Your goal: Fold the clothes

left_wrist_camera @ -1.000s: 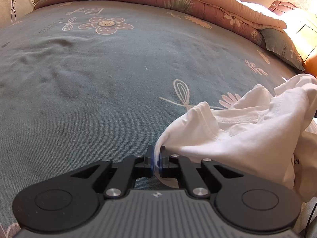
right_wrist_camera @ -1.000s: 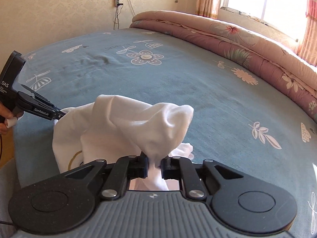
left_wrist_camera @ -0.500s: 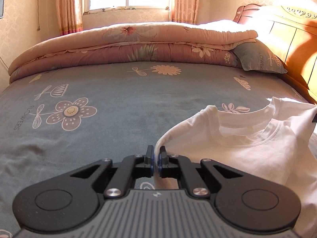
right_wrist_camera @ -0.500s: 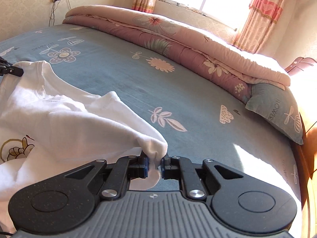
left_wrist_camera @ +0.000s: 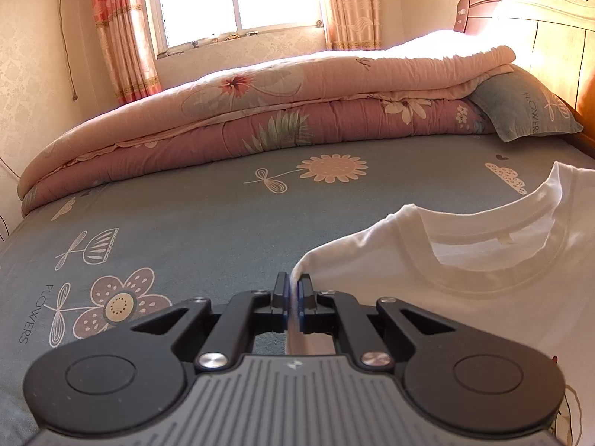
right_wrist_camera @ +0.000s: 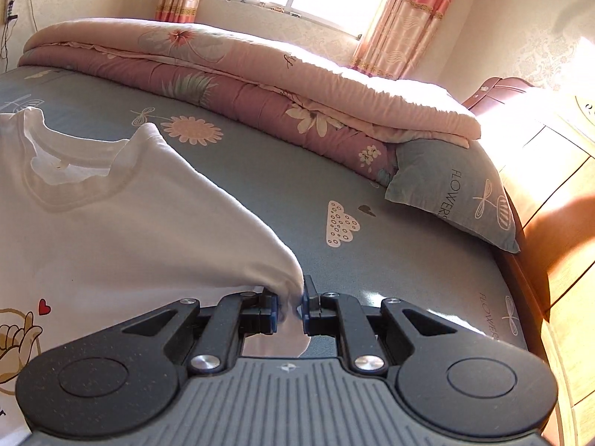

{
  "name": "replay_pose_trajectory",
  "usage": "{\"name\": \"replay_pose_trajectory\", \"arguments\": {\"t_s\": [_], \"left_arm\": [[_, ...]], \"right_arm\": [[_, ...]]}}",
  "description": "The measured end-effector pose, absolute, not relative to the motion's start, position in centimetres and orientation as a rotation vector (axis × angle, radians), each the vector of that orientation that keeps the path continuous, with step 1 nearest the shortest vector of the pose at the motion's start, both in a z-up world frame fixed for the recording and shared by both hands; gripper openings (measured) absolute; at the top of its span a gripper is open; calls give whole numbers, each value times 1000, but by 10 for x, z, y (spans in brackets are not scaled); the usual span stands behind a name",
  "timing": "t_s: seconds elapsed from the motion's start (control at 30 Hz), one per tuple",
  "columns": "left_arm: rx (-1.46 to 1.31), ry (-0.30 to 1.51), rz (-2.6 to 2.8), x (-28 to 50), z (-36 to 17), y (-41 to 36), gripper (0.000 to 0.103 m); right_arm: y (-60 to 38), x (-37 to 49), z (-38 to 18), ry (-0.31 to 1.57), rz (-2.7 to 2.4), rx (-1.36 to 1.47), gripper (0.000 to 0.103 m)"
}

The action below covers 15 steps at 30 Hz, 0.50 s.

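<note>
Containers: no box, basket or drawer shows in either view; the things lie straight on the bed (left_wrist_camera: 208,223).
Bed: covered by a grey-blue sheet printed with flowers and the word FLOWERS.
White T-shirt (left_wrist_camera: 483,290): stretched out between the two claws above the sheet, collar toward the far side of the bed, front side up; a cartoon hand and a small red heart are printed on it, seen at the lower left of the right wrist view (right_wrist_camera: 111,230).
Left claw (left_wrist_camera: 292,293): pinched nearly closed on a thin fold at the shirt's shoulder corner; the cloth runs from its tips off to the right.
Right claw (right_wrist_camera: 290,306): closed to a narrow gap on a bunched corner of the shirt's other shoulder; the cloth runs from its tips off to the left.
Quilt (left_wrist_camera: 260,111): pink, floral, folded in a long roll along the far edge of the bed, well apart from the shirt.
Pillow (right_wrist_camera: 457,193): grey-blue, at the headboard (right_wrist_camera: 550,186) end, just beside the quilt's end.
Window (left_wrist_camera: 238,0): behind the quilt, bright, with pink patterned curtains (left_wrist_camera: 119,33) either side.
</note>
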<state>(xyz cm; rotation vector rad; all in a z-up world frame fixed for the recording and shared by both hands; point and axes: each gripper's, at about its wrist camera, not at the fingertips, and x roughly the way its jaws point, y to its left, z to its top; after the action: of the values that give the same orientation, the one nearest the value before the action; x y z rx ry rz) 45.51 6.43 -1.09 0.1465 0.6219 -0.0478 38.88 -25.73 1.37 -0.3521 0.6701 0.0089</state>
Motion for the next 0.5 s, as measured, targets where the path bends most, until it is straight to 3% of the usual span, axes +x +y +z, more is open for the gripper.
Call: {"name": "replay_pose_trajectory", "arguments": {"t_s": [0.1, 0.2, 0.3, 0.37, 0.5], "left_arm": [[156, 655, -28, 474, -32, 55, 4], [159, 781, -38, 489, -60, 46, 11], [174, 860, -64, 487, -82, 41, 17], [185, 878, -81, 478, -88, 40, 18], [170, 885, -120, 453, -79, 46, 35]], "right_arm": [[-253, 412, -16, 716, -18, -315, 16], [-249, 424, -42, 759, -21, -286, 20], [-241, 420, -58, 791, 23, -307, 34], [-235, 405, -60, 793, 68, -352, 49], [-235, 371, -48, 789, 119, -375, 66]]}}
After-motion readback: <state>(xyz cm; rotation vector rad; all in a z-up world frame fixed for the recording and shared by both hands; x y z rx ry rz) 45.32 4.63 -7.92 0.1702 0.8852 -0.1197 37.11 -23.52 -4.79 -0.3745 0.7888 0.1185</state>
